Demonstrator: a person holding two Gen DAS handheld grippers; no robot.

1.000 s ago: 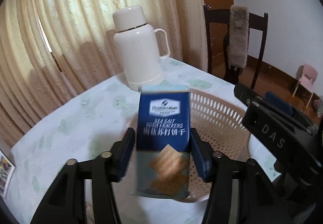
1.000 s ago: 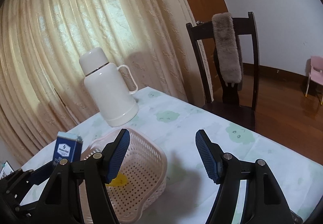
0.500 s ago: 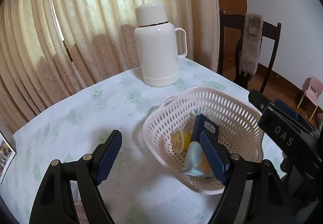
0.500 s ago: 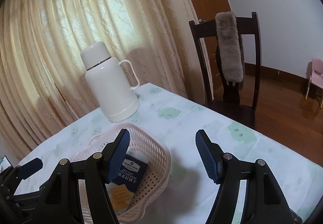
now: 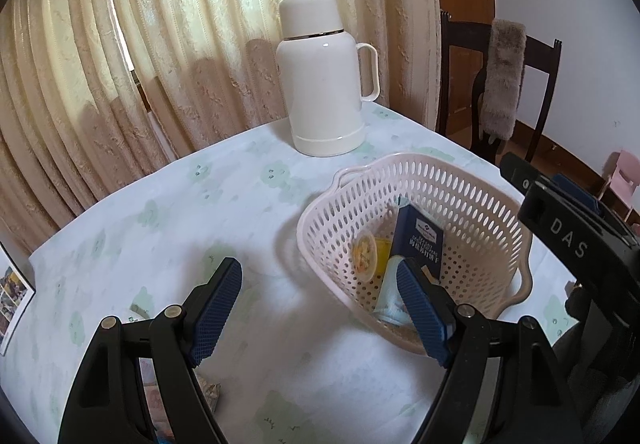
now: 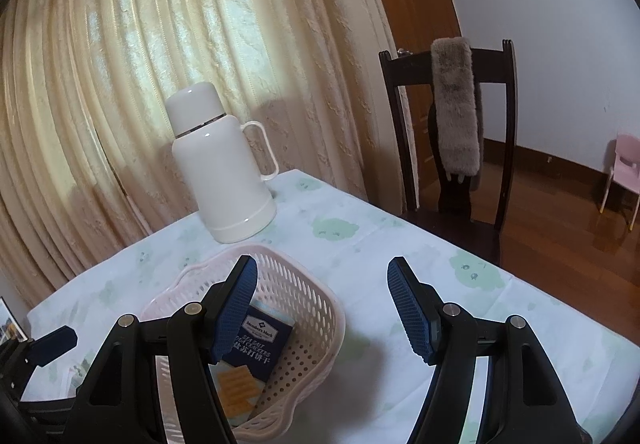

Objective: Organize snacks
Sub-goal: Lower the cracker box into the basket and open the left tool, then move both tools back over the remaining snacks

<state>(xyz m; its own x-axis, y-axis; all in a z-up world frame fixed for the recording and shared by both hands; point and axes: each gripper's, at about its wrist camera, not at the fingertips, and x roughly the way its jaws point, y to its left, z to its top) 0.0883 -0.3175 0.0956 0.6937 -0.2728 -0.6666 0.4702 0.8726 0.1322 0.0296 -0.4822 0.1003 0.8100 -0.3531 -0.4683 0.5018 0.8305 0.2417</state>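
Note:
A blue sea salt cracker pack [image 5: 418, 242] leans inside the pink perforated basket [image 5: 452, 180] beside a small yellow snack cup [image 5: 366, 250]. My left gripper [image 5: 318, 314] is open and empty, above the tablecloth just left of the basket. More snack wrappers [image 5: 206, 390] lie under its left finger, partly hidden. In the right wrist view the cracker pack [image 6: 260, 344] lies in the basket [image 6: 320, 304]. My right gripper [image 6: 322, 312] is open and empty above the basket's right rim.
A white thermos jug [image 5: 322, 80] stands at the back of the table, also in the right wrist view [image 6: 220, 164]. A dark wooden chair [image 6: 452, 132] with a grey fur cover stands at the table's far right edge. A picture card [image 5: 12, 296] lies at the left edge.
My left gripper let go of the cracker pack, which now lies in the basket. The left gripper has opened and drawn back to the left. The right gripper stayed open, nearly still.

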